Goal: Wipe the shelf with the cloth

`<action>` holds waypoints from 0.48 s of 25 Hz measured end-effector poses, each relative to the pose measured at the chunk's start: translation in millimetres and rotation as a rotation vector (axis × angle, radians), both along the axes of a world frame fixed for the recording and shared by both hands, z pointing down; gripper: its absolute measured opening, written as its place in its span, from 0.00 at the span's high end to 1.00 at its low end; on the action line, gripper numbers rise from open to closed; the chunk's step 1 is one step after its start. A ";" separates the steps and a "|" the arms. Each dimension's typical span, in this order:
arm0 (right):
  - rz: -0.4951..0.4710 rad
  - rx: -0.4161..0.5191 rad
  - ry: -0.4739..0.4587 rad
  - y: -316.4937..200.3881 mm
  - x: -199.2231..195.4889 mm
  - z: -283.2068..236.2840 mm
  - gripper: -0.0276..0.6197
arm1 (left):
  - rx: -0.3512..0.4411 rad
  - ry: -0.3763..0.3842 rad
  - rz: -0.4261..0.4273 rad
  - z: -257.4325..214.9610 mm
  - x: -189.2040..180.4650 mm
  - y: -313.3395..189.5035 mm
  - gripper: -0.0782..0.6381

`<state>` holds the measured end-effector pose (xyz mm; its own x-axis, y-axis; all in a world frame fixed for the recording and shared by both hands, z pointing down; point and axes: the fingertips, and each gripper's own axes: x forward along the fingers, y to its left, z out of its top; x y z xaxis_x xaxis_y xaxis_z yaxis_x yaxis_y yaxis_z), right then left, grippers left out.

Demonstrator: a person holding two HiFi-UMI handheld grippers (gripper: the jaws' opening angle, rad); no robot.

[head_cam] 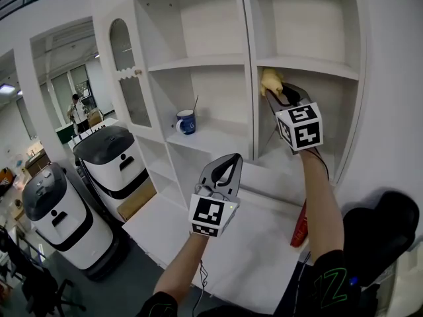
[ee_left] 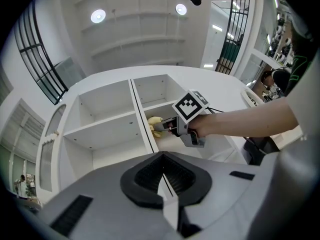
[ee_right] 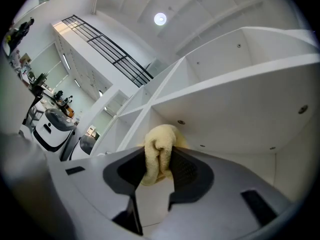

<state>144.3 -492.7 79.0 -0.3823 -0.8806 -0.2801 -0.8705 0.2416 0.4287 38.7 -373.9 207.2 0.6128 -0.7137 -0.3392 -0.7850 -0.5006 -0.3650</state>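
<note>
Our left claw (head_cam: 227,166) hovers over the white worktop (head_cam: 254,253), forearm stretched forward, jaws closed on nothing. We reach the right arm up; the right claw (head_cam: 279,96) grips the yellow cloth (head_cam: 270,80) just beneath the shelf (head_cam: 317,67), beside the divider (head_cam: 250,65)

Head view faces the shelf unit (head_cam: 198,63) from above; both gripper views look up into it
</note>
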 end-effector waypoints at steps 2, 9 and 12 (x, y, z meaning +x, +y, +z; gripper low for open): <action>-0.024 0.027 0.013 8.4 -6.9 1.2 0.75 | -0.006 0.005 0.003 1.9 -0.4 -2.4 0.89; -0.080 0.080 0.064 33.9 -21.3 2.5 0.75 | -0.014 0.021 0.028 2.9 11.5 -3.1 0.89; -0.158 0.093 0.040 47.6 -25.2 2.0 0.75 | -0.021 0.026 0.037 4.9 15.2 -2.5 0.89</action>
